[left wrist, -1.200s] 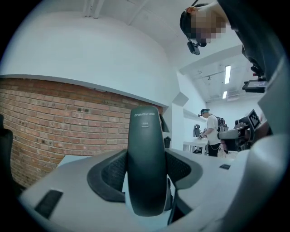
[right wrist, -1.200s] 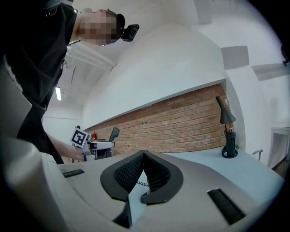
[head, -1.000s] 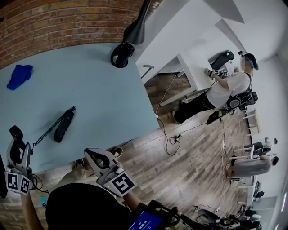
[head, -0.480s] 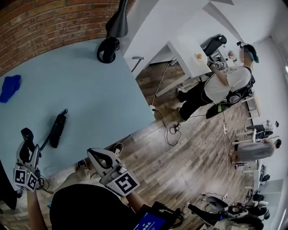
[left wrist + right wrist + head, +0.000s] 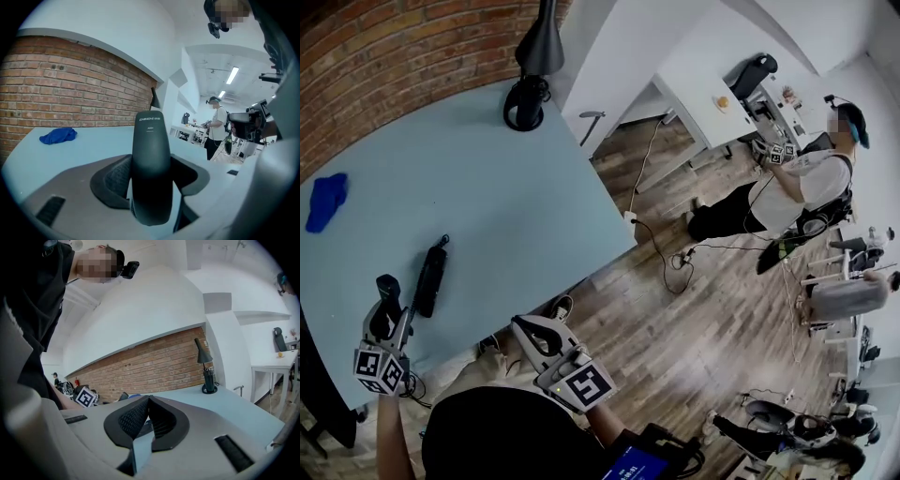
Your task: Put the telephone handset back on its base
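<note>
A slim black telephone base lies on the light blue table, near its front edge. My left gripper hovers just left of the base and is shut on the black handset. In the left gripper view the handset stands upright between the dark pads, its printed top end pointing away. My right gripper hangs off the table's front edge, above the person's lap. Its pads touch at their tips with nothing held.
A blue cloth lies at the table's far left by the brick wall. A black desk lamp stands at the far corner. Beyond the table's right edge are wood floor with cables, a white desk and another person.
My left gripper has carried the handset to the right, closer to the base. The head view has shifted. The right gripper stays shut below the table edge.
</note>
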{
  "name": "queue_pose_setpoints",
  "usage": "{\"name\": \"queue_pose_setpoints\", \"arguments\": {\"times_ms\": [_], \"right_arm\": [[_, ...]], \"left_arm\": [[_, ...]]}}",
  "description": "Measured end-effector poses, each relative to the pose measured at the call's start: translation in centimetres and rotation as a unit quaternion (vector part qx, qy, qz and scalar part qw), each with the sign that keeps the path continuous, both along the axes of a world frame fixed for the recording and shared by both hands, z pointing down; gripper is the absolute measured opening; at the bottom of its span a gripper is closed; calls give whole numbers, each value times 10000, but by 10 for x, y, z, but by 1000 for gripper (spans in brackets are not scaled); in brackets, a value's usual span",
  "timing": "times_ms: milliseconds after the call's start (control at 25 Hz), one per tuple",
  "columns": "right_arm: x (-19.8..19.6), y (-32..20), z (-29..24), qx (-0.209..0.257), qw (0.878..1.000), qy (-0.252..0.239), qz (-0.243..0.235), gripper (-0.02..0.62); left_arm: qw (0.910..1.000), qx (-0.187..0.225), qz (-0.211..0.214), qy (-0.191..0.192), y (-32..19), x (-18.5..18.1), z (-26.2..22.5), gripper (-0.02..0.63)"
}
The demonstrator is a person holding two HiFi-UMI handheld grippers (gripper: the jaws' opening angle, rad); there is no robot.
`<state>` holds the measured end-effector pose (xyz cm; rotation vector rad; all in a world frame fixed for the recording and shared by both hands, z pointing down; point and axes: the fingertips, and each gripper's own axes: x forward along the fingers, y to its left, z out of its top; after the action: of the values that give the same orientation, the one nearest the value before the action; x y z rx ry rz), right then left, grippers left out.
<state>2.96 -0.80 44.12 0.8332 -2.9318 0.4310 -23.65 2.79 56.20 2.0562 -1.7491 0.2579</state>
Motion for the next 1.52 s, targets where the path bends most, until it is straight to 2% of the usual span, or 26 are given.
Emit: {"name": "queue_pose_setpoints", "arguments": {"times_ms": [440,840,960,1520], "right_arm": [[31,-1,-3,-53,9997,72,242,15],[63,9,6,-233,9978,241,579,15],[63,9,6,-173,9978,304,560,15],[60,9,6,-77,9977,384,552,15]], "left_arm": [[9980,-627,113,19,-22,20,56,279],[9952,-867,451,-94,-64,35,82,279],[9928,-1031,592,-170,-73,40,91,279],[9879,-1397,530,-407,-87,41,118,279]]}}
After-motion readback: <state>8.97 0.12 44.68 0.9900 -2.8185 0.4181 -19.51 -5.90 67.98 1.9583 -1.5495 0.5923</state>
